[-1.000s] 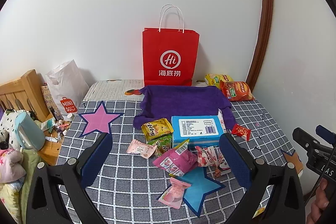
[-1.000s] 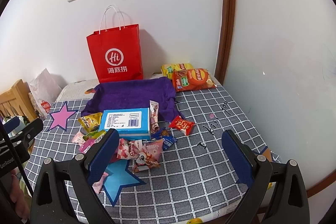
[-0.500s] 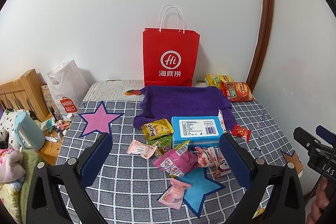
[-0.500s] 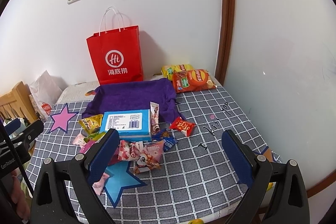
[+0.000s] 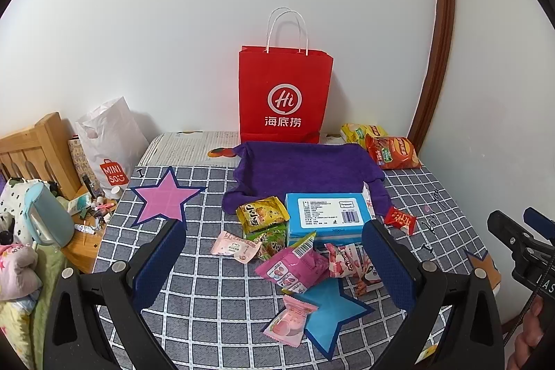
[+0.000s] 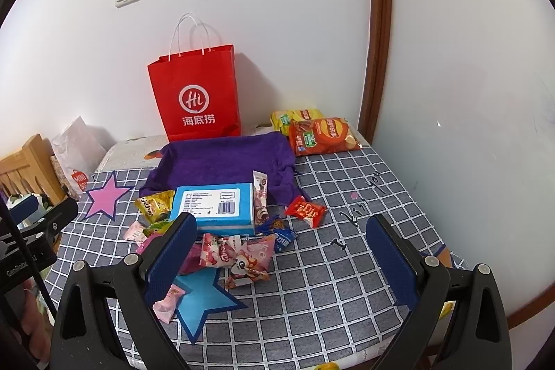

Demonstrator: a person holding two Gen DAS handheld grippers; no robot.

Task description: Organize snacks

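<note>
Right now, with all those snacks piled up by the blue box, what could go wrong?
The pink packets overlap, so a tool might pinch two together. The red paper bag stands upright and looks light; a bump could tip it. The left tool and right tool both aim at the pile and could collide.

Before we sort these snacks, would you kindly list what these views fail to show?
- Inside of the red bag: hidden by its own walls, both views.
- Blue box label: too small to read.
- Yellow chip bag: partly covered by the red chip bag.
</note>
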